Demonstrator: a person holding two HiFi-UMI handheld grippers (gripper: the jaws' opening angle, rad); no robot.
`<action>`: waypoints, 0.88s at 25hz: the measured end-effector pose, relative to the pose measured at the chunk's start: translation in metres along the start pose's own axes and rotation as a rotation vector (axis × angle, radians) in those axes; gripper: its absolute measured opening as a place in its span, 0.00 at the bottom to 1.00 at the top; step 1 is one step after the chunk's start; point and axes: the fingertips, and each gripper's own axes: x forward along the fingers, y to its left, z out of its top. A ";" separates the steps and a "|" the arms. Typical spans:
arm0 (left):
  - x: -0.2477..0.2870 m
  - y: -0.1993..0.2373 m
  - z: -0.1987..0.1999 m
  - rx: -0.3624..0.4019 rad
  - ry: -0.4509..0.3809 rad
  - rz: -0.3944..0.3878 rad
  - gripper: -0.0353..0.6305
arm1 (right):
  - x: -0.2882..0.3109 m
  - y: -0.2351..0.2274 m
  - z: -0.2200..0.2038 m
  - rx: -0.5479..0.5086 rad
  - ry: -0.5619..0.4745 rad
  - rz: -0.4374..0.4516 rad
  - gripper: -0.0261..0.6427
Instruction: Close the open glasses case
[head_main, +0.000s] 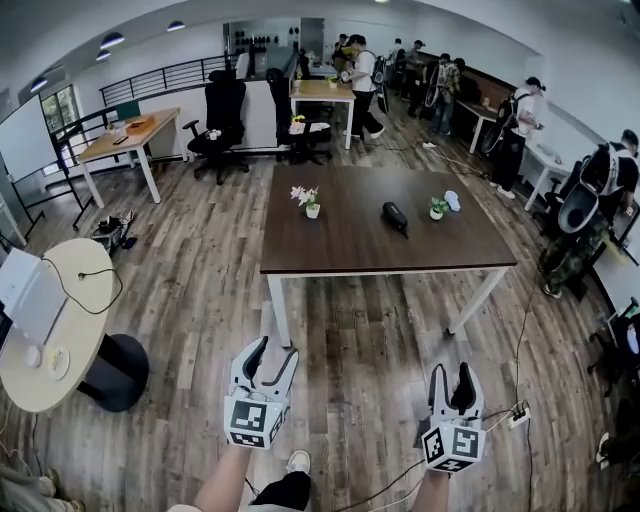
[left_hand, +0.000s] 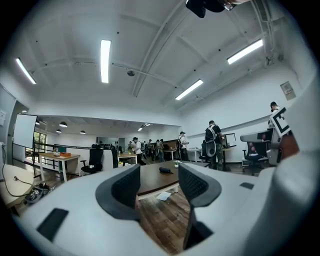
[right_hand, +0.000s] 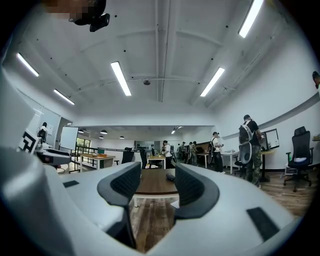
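A black glasses case (head_main: 395, 217) lies right of the middle on the dark brown table (head_main: 340, 250), well ahead of me; from this distance I cannot tell how its lid stands. My left gripper (head_main: 275, 352) and right gripper (head_main: 451, 375) hang over the wood floor short of the table's near edge, both open and empty. In the left gripper view the case (left_hand: 165, 170) shows small on the table beyond the parted jaws of the left gripper (left_hand: 159, 181). In the right gripper view the case (right_hand: 170, 177) appears between the spread jaws of the right gripper (right_hand: 154, 184).
Two small potted plants (head_main: 311, 203) (head_main: 437, 208) and a pale object (head_main: 452, 200) share the table. A round white table (head_main: 50, 330) stands at the left. A power strip (head_main: 518, 415) with cables lies on the floor at the right. Office chairs and people stand behind and to the right.
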 end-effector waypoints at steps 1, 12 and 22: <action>0.007 0.007 -0.005 -0.004 0.006 0.003 0.42 | 0.011 0.003 -0.004 0.000 0.009 0.004 0.36; 0.103 0.101 -0.013 -0.033 0.003 0.027 0.44 | 0.142 0.046 -0.006 -0.017 0.038 0.029 0.36; 0.155 0.133 0.004 -0.038 -0.035 0.000 0.44 | 0.193 0.045 0.014 -0.027 0.003 -0.005 0.36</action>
